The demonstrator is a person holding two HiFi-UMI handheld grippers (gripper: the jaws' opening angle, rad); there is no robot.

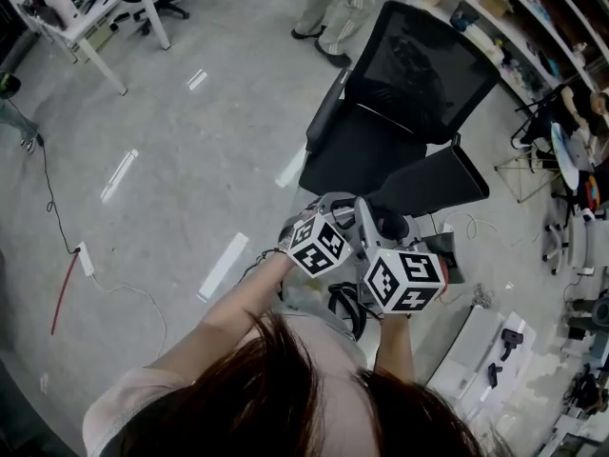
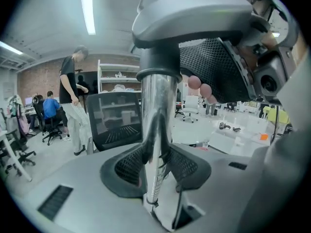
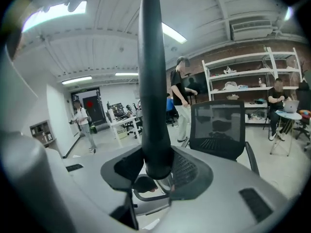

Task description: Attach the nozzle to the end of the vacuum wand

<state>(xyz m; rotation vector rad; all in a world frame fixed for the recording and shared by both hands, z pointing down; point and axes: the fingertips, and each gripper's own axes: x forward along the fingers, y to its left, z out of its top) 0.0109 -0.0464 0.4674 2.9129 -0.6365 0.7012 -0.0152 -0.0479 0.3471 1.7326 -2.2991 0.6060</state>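
Left tool [image 2: 154,166]: clenched on the chrome wand [image 2: 156,110], steadying it upright
Right tool [image 3: 156,171]: grasping the black nozzle [image 3: 150,81] at its base, apparently to line it up
Position: both held together near the body, before the chair [image 1: 409,93]

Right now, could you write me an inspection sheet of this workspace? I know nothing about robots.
Surface: no table; grey floor.
Job's things: shiny wand and black nozzle, both held up; whether they are joined cannot be told.
Clutter: white panels lying on the floor at the right.
Grippers: left gripper shut on the wand; right gripper shut on the nozzle.
Cables: cable and power strip on the floor.
Surroundings: black office chair, desk, shelves, a person standing.
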